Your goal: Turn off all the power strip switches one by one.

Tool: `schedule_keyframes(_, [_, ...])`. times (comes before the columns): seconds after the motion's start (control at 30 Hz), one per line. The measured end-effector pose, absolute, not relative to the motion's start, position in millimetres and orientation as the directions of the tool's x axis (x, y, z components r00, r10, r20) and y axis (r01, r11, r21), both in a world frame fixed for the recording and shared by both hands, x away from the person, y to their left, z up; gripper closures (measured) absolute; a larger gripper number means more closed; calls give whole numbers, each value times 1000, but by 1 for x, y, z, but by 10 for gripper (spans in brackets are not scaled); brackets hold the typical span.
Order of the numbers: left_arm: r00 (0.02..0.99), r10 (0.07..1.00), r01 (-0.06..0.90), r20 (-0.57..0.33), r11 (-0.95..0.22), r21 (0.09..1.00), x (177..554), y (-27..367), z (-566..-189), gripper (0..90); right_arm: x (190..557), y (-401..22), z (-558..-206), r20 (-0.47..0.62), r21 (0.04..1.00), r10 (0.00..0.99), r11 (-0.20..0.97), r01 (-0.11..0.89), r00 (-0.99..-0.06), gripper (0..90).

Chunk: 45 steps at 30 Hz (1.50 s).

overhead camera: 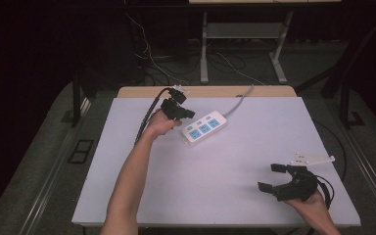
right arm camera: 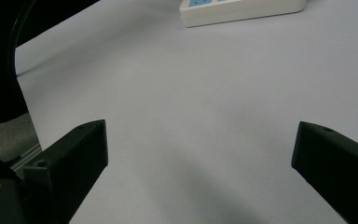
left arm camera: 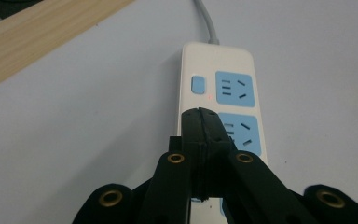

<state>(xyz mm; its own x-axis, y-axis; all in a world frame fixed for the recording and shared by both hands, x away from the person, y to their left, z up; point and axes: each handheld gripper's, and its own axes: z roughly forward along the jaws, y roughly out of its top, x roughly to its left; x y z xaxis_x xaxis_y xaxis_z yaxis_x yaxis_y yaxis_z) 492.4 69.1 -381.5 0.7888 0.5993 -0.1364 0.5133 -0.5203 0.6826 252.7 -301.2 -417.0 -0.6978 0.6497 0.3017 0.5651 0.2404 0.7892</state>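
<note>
With its jaws pressed together on nothing, the left gripper [overhead camera: 188, 115] is poised above the power strip [overhead camera: 203, 127] at the table's twelve o'clock, its red indicator lit, while the right gripper [overhead camera: 273, 177] is held agape at five o'clock, unused.

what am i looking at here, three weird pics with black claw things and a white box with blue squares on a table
A person stands at a white table with a hand-held gripper in each hand. The high view looks down from above; the other two come from cameras riding on each gripper. The left gripper has its fingers closed together, holding nothing, poised just above a white power strip with blue sockets and a grey cord. The right gripper rests near the table's front corner, its fingers wide open and empty.
</note>
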Motion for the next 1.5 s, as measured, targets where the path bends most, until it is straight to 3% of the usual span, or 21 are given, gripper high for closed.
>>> schedule_keyframes(1.5, [789,597,541,-149,-559,628,504,39,-415,893,252,-302,-417,300,793,646,239,560,-702,34])
